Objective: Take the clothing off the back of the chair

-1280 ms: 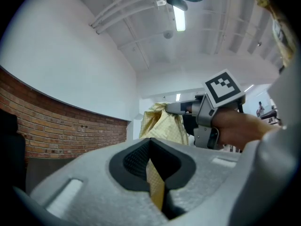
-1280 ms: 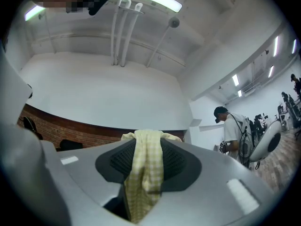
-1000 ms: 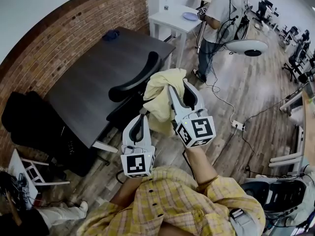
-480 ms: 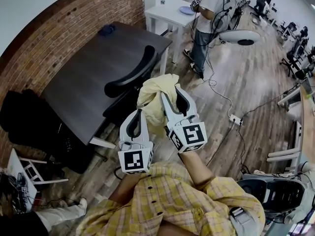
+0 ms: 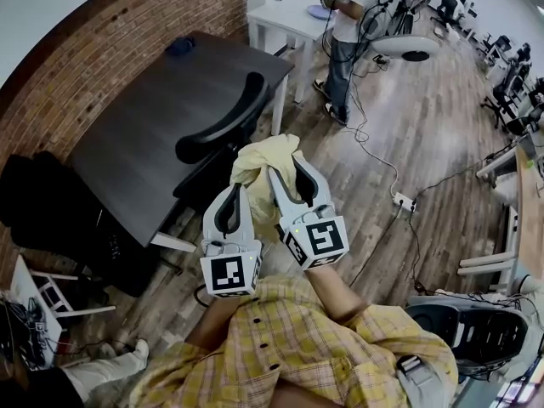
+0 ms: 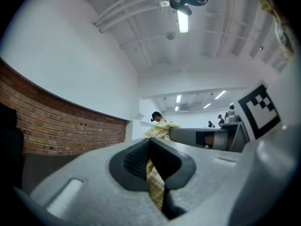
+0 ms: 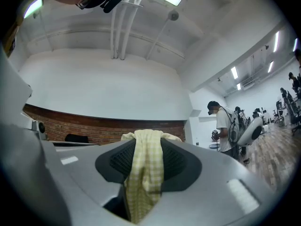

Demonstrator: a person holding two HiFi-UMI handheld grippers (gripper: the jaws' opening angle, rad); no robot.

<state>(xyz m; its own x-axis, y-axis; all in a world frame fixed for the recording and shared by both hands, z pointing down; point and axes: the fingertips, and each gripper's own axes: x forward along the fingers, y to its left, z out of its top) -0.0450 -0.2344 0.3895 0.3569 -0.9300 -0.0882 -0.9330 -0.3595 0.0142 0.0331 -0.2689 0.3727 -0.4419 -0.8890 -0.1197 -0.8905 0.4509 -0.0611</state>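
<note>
- Two grips share this step. The clothing [image 5: 259,153] is already off the chair [image 5: 219,127], bunched in the air just right of the backrest.
- At the left, the chair stands tucked against the dark tabletop [image 5: 127,143], and its backrest looks bare. I judge that what remains is to carry the bundle clear so that no loose end snags the backrest.
- The left gripper [image 5: 235,195] has its jaws almost together, pinching only a narrow strip of the checked fabric. That hold is thin, so pull gently and along the line of the jaws, so the strip does not slide out sideways.
- Most of the clothing is heaped between and above the two grippers. How much hangs beneath them is hidden, so lift it away from the chair, don't drag it across.
- The right gripper [image 5: 293,172] has its jaws about halfway closed on a thicker fold, which fills the gap and drapes over the tips. This looks like the firmer hold, so it should lead and take most of the weight.
- Move both grippers together at an even spacing. That way the fabric between them neither pulls taut against the thin left pinch nor sags toward the floor [image 5: 425,126].
- At the far right, a person [image 5: 338,58] stands well apart by a white table and is not in the way.
</note>
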